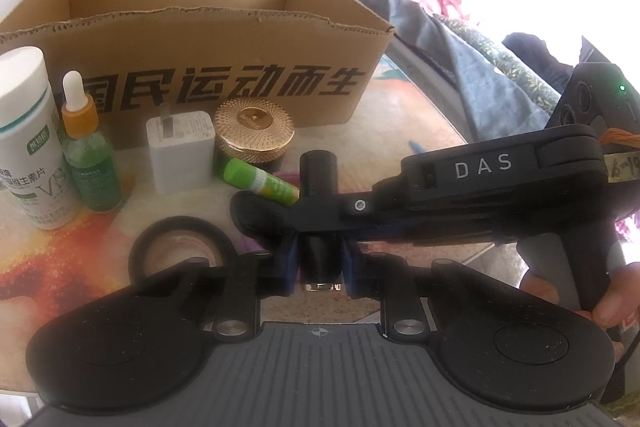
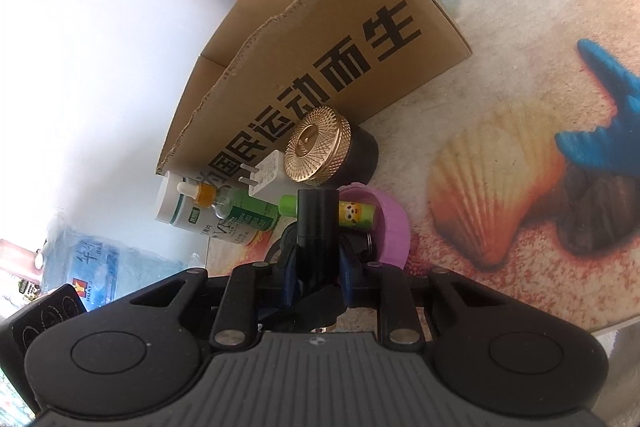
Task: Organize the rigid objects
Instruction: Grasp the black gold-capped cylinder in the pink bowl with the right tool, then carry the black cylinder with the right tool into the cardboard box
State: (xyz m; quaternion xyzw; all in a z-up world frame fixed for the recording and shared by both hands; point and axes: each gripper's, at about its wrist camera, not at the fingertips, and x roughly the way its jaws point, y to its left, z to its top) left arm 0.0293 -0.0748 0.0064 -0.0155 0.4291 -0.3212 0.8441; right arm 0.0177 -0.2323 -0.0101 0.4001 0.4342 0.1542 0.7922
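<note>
Vitamin bottle [image 1: 28, 143] cut by left edge; tape roll [image 1: 180, 247] half hidden behind gripper; glue stick [image 1: 262, 182] end behind black cylinder [image 1: 319, 167]; box [image 1: 200, 27] interior unseen.

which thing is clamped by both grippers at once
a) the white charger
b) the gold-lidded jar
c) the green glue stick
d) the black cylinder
d: the black cylinder stands between the left gripper fingers, and the right gripper reaches in from the side and closes on it too; the other three rest on the mat.
</note>
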